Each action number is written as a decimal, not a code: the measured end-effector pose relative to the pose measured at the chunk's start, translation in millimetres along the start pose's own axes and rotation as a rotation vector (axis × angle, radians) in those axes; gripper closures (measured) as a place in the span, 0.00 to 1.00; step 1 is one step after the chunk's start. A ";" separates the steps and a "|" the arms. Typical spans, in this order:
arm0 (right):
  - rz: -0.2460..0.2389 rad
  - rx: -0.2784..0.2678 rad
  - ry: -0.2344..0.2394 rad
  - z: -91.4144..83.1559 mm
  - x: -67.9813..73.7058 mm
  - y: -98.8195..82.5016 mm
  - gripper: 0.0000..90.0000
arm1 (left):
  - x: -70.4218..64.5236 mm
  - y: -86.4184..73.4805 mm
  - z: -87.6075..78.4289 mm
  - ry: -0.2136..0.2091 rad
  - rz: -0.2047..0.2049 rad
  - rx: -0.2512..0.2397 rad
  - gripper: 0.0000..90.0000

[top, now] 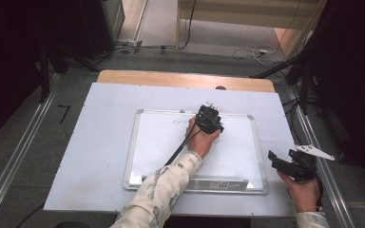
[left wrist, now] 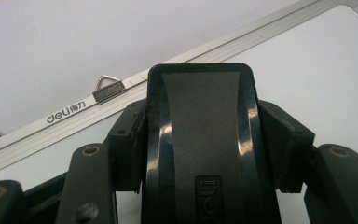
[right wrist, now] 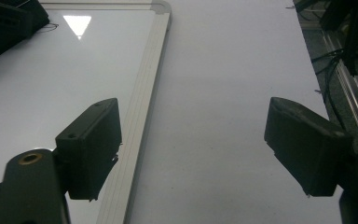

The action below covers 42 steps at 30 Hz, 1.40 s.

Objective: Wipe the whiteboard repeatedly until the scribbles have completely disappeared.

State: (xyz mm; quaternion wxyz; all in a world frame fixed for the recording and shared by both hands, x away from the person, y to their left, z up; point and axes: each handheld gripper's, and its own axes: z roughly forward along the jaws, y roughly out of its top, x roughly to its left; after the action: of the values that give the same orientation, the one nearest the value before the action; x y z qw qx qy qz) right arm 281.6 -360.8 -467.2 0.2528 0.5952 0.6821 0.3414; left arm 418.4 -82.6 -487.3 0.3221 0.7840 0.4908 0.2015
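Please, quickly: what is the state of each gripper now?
Left gripper: shut on the black eraser, over the whiteboard.
Right gripper: open, holding nothing.

Glossy whiteboard (top: 161,147), metal frame (left wrist: 70,112)

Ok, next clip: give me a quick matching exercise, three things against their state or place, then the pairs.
Things:
1. left gripper
2. right gripper
3. silver-framed rectangular whiteboard

States:
A. jaws wide apart, nothing between them
B. lying flat on the white table cover
C. clamped on a black Deli-branded board eraser

Pairs: 1-C, 2-A, 3-B
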 end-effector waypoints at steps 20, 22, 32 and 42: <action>-0.003 -0.001 0.001 0.2 -0.2 0.3 0.19 | -15.3 6.3 5.8 -0.011 0.021 0.004 0.45; -0.002 -0.002 0.000 0.2 -0.5 0.3 0.19 | -16.7 6.9 6.2 -0.012 0.024 0.006 0.45; -0.003 -0.002 0.001 -0.2 -1.1 0.0 0.19 | -16.2 6.6 6.0 -0.016 0.024 0.007 0.45; 0.000 0.000 -0.003 -0.6 -1.3 -0.2 0.19 | -5.9 3.9 2.2 -0.006 0.012 0.018 0.45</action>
State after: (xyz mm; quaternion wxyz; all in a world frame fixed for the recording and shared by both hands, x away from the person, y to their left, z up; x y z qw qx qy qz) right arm 281.2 -362.3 -467.1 0.2536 0.5957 0.6817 0.3407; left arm 419.7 -89.8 -486.1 0.3152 0.7906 0.4868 0.1966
